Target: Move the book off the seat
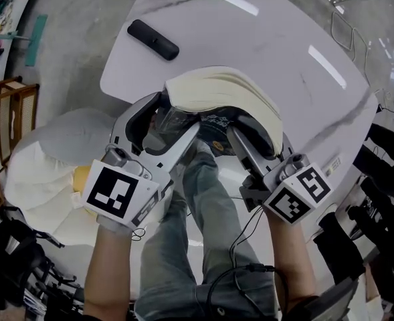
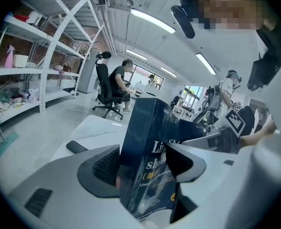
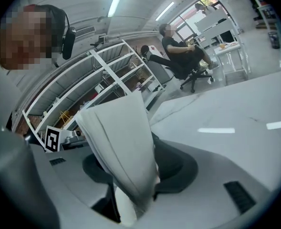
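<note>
Both forearms reach forward and slightly inward, the left forearm (image 1: 110, 273) and the right forearm (image 1: 290, 259) running up from the bottom of the head view, so that the two tools meet nose to nose on one object. The left gripper (image 2: 142, 168) points up and to the right, its marker cube (image 1: 116, 192) turned towards the camera. The right gripper (image 3: 138, 171) points up and to the left, with its own cube (image 1: 300, 194) low on the right. Between them is the book (image 1: 217, 89), carried in the air above the person's jeans-clad legs (image 1: 203, 199), right at the near edge of the white marble table (image 1: 283, 32). The left gripper's jaws stand wide and clamp the thick, dark blue cover side, which rises upright between the pads in the left gripper view. The right gripper's jaws pinch a sheaf of cream pages, which fans upward out of the jaws in the right gripper view. From above, the page edges face up and spread in a curved fan, with the dark cover beneath them. The white cushioned seat (image 1: 43, 166) lies off to the left, well apart from the book. A black, bar-shaped object (image 1: 153, 39) rests on the table's far left part, clear of both tools.
</note>
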Demonstrator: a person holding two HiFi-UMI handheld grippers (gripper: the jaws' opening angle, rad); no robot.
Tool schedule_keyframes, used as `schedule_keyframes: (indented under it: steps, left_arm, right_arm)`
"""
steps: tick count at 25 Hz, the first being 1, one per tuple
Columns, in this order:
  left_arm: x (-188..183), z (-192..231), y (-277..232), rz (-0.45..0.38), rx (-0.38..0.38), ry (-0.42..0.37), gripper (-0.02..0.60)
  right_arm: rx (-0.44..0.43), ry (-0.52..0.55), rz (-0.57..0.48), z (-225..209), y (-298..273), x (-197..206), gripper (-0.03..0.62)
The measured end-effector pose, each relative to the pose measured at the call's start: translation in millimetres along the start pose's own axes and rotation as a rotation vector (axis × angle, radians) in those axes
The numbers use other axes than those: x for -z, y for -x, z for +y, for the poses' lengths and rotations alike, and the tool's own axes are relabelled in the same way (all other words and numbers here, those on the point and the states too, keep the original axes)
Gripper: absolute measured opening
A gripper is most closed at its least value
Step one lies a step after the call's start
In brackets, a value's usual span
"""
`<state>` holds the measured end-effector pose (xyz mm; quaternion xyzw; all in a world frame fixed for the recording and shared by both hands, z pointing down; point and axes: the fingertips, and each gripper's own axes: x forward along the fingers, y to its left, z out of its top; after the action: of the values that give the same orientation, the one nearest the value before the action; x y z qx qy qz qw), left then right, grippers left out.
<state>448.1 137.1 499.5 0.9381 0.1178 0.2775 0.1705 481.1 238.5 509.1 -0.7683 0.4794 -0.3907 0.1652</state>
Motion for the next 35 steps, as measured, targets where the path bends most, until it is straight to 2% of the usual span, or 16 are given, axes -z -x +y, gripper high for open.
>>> schedule_keyframes:
  steps: [4, 10, 18, 29, 30, 33, 35]
  left_arm:
    - [3, 2, -25, 0.045, 0.012, -0.006, 0.304]
    - [-10, 18, -57, -0.008, -0.01, 0.008, 0.304]
    - [-16, 46, -105, -0.054, -0.047, 0.122, 0.301]
    - [6, 71, -153, 0.022, -0.069, 0.103, 0.301]
    - [6, 70, -157, 0.019, -0.063, 0.094, 0.299]
    - [5, 60, -168, 0.019, -0.009, 0.04, 0.237]
    - [9, 53, -177, 0.043, 0.016, 0.023, 0.236]
  right_arm:
    - [0.013, 0.006, 0.015, -23, -7, -3, 0.202]
    - [0.013, -0.045, 0.018, -54, -24, -15, 0.202]
    - [0.034, -0.126, 0.014, -101, -55, -25, 0.201]
    - [0.05, -0.223, 0.063, -146, -83, -14, 0.202]
    - [0.056, -0.228, 0.074, -151, -85, -12, 0.204]
    - [0.093, -0.231, 0.113, -164, -91, -2, 0.22]
    - [0.105, -0.237, 0.132, -169, -95, 0, 0.233]
